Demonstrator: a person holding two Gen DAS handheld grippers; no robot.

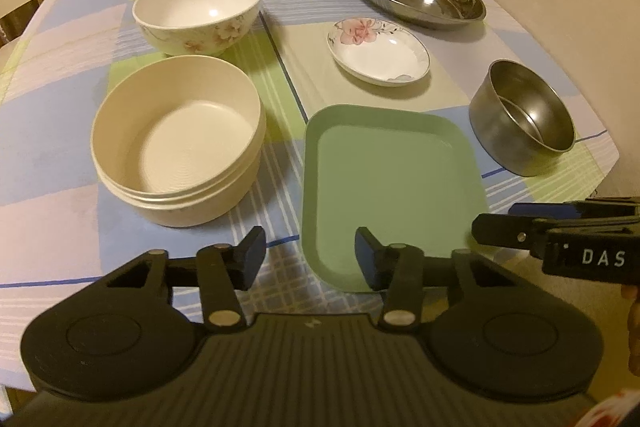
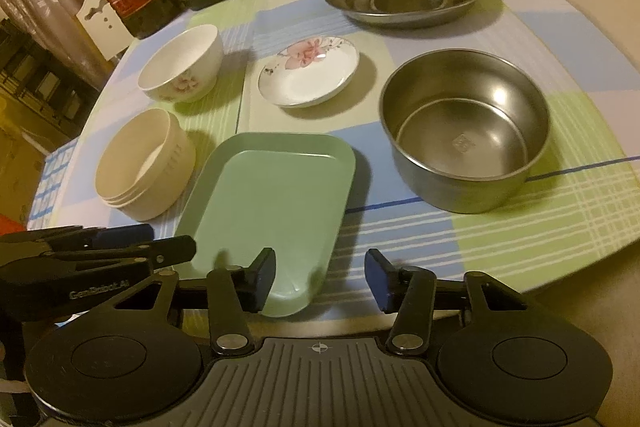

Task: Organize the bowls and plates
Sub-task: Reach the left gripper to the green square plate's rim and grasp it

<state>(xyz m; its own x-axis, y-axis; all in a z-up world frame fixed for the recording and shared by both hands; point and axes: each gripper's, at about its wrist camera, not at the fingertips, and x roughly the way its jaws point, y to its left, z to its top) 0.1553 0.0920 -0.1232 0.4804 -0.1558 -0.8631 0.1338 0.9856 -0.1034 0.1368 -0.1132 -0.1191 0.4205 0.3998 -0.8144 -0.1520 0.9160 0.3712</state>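
Two grippers' fingers (image 1: 366, 253) at green tray (image 1: 384, 167) near edge, open tablecloth (image 2: 500, 239) rightward

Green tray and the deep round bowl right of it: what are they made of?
Green tray: looks like plastic or melamine, with a matte, even colour and only soft highlights. Deep bowl: looks like stainless steel, brushed grey with bright mirror-like glints on the inner wall and a stamped mark on the base.

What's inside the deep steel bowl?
Nothing: the steel bowl shows a bare floor with a faint stamped mark and reflections. Its near inner wall is hidden by the rim in the left wrist view.
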